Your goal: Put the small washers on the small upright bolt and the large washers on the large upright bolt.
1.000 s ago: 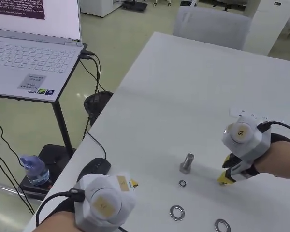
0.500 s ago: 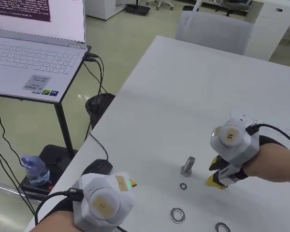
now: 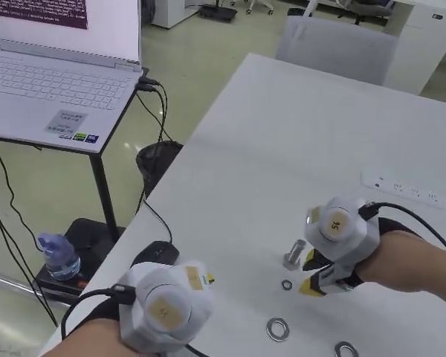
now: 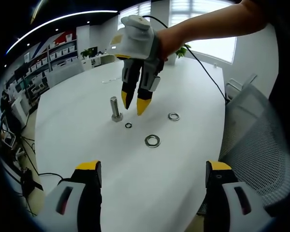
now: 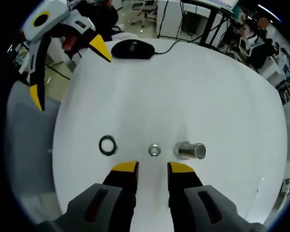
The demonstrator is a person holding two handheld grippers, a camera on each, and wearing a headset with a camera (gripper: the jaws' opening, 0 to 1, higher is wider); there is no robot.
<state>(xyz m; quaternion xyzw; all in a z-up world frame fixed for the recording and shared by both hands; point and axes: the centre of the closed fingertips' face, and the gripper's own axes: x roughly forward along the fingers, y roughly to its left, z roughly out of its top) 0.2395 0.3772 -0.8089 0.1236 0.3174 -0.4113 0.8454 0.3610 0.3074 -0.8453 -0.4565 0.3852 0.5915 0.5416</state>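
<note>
One upright steel bolt (image 3: 295, 253) stands on the white table (image 3: 282, 149). A small washer (image 3: 286, 285) lies just in front of it, and two large washers (image 3: 277, 328) (image 3: 346, 349) lie nearer me. My right gripper (image 3: 311, 274) hovers right beside the bolt and the small washer, jaws a little apart and empty. Its own view has the small washer (image 5: 154, 150) just past its fingertips (image 5: 125, 167), the bolt (image 5: 191, 150) and one large washer (image 5: 108, 145). My left gripper (image 4: 151, 166) is wide open and empty, facing the bolt (image 4: 116, 108) and the washers (image 4: 152, 140).
A black mouse (image 3: 154, 255) with its cable lies at the table's left edge. A laptop (image 3: 52, 89) sits on a stand to the left, a water bottle (image 3: 58, 255) on the floor. A power strip (image 3: 412, 192) lies at the right, a chair (image 3: 334, 48) beyond the table.
My right gripper has moved left, closer to the bolt and the small washer. The left gripper has stayed low at the near edge. The washers have not moved.
</note>
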